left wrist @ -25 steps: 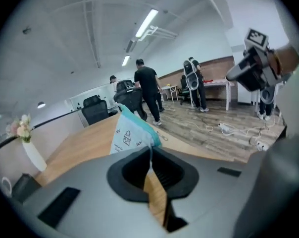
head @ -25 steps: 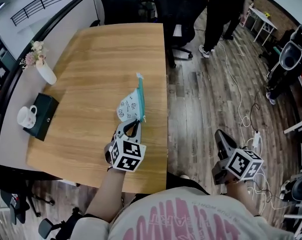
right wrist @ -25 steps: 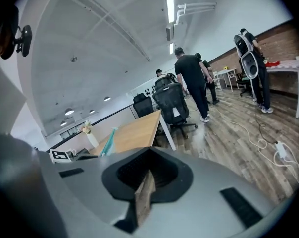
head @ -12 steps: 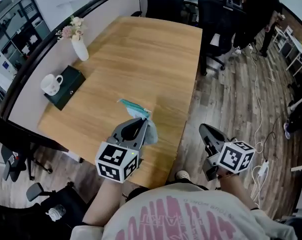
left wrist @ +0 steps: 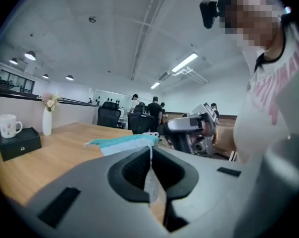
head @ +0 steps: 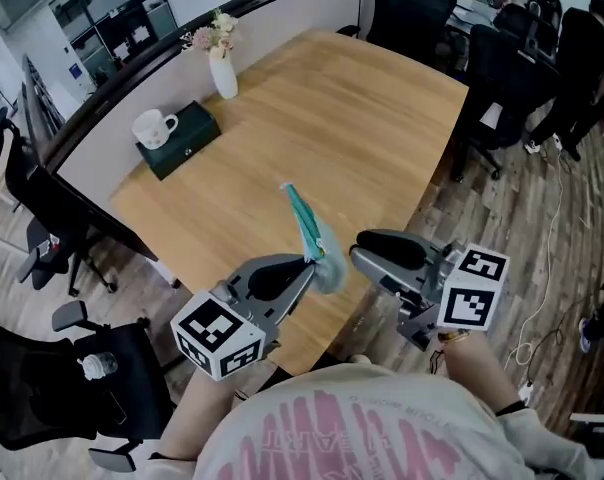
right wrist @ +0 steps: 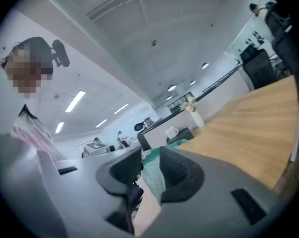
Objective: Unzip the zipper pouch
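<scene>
The zipper pouch (head: 310, 230), teal and white, hangs edge-up above the wooden table (head: 362, 118) near its front edge. My left gripper (head: 306, 264) is shut on the pouch's lower corner; in the left gripper view the fabric (left wrist: 124, 144) sticks out past the closed left gripper (left wrist: 150, 151). My right gripper (head: 359, 262) points left at the pouch from close by. Its jaws have just been opening and stand apart. In the right gripper view the teal pouch (right wrist: 152, 175) shows in the gap of the right gripper (right wrist: 150, 158), and I cannot see the pads touching it.
At the table's far left stand a white vase with flowers (head: 223, 71) and a white mug (head: 154, 126) on a dark box (head: 189, 138). Black office chairs (head: 414, 8) line the far side. Another chair (head: 102, 368) sits on the floor at lower left.
The left gripper has lifted the pouch off the table. The right gripper swung in from over the floor at the right to beside the pouch, and its jaws opened.
</scene>
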Demonstrator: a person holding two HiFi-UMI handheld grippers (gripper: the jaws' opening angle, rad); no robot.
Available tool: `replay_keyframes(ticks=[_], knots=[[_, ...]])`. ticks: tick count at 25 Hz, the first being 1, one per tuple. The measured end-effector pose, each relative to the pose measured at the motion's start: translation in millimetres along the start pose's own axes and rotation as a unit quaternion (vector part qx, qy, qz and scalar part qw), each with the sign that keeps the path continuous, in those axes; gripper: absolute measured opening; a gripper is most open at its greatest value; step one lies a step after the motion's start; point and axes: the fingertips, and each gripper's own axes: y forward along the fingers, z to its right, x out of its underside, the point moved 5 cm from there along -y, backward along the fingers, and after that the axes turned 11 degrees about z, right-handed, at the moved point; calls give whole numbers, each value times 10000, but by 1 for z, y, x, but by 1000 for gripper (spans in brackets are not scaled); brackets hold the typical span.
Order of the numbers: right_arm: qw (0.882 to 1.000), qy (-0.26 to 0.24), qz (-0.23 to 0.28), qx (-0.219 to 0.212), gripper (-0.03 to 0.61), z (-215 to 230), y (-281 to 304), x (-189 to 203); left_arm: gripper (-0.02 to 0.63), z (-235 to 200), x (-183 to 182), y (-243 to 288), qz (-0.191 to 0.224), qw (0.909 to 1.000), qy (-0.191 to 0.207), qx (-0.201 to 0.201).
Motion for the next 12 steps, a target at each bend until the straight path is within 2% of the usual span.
replay_keyframes(ticks=[3, 6, 12], knots=[[9934, -766, -413, -740, 125, -14, 10, -9, 12, 10, -9, 1, 62, 9992, -4, 389], [9810, -1372, -689, -1186, 144, -22, 16, -10, 12, 15, -17, 1, -31, 9979, 95, 637], [9729, -1474, -866, -1558, 131, -31, 24, -4, 12, 23, -27, -3, -132, 9954, 292, 903]])
